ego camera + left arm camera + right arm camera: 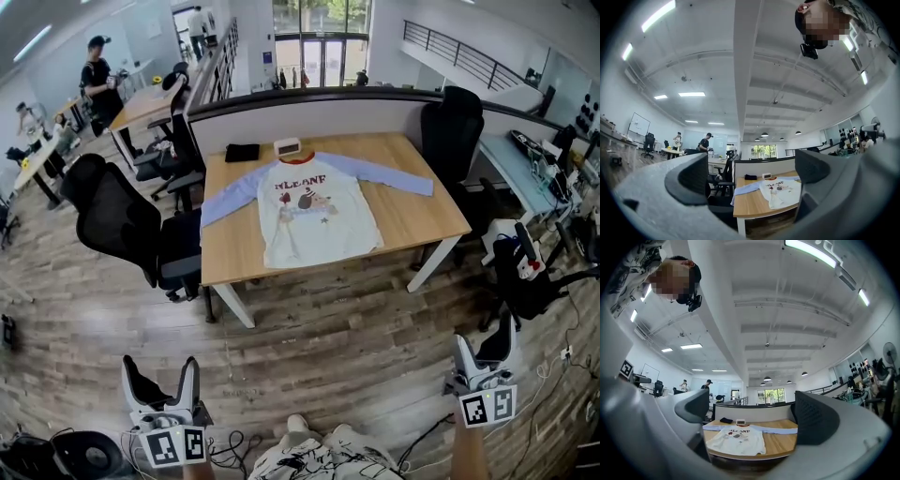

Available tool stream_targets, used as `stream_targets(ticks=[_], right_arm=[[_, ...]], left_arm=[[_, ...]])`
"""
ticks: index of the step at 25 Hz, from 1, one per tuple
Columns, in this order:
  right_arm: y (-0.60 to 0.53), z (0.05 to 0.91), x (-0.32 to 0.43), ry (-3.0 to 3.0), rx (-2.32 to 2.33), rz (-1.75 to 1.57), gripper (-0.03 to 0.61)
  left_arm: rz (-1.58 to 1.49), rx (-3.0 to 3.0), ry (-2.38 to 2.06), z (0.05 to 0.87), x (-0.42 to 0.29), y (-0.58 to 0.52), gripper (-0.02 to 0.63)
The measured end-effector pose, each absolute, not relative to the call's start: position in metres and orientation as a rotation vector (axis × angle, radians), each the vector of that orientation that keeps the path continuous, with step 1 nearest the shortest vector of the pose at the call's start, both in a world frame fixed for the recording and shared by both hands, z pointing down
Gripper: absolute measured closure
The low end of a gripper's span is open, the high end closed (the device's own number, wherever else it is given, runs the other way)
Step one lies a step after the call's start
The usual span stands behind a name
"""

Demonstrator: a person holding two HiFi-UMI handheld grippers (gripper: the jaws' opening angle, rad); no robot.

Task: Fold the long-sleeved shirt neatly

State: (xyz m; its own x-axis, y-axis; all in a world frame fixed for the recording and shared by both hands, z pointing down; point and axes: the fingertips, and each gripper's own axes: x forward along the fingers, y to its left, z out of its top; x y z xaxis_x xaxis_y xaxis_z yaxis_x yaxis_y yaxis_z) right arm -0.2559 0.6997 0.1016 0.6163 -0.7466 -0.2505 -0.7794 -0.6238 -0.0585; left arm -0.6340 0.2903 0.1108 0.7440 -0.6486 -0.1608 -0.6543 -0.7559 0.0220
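A long-sleeved shirt (314, 211) with a white body, pale blue sleeves and a printed front lies spread flat, face up, on a wooden table (422, 220), both sleeves stretched out sideways. I stand well back from the table. My left gripper (159, 370) and right gripper (486, 345) sit low in the head view, far from the shirt, both open with nothing between the jaws. The left gripper view looks between its wide-open jaws (752, 176) at the shirt (783, 190) from afar. The right gripper (750, 416) likewise frames the shirt (738, 439).
A black pouch (242, 152) and a small white box (287, 146) lie at the table's far edge against a partition (309, 112). Black office chairs stand left (117, 220) and right (450, 127) of the table. Cables lie on the wood floor (319, 347). A person (97, 80) stands far left.
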Motion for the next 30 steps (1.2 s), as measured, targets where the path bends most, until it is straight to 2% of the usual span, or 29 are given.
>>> stream_targets(ticks=[5, 12, 30], right_arm=[[0.683, 0.11, -0.264, 1.27, -2.703, 0.295, 0.014], [0.657, 0.124, -0.232, 1.289, -2.681, 0.257, 0.015], [0.551, 0.118, 0.04, 1.388, -2.573, 0.246, 0.015]], left_arm=[[0.226, -2.952, 0.992, 0.121, -0.629, 0.268, 0.041], [0.25, -3.027, 0.975, 0.133, -0.594, 0.244, 0.043], [0.331, -3.007, 1.141, 0.119, -0.381, 0.152, 0.043]])
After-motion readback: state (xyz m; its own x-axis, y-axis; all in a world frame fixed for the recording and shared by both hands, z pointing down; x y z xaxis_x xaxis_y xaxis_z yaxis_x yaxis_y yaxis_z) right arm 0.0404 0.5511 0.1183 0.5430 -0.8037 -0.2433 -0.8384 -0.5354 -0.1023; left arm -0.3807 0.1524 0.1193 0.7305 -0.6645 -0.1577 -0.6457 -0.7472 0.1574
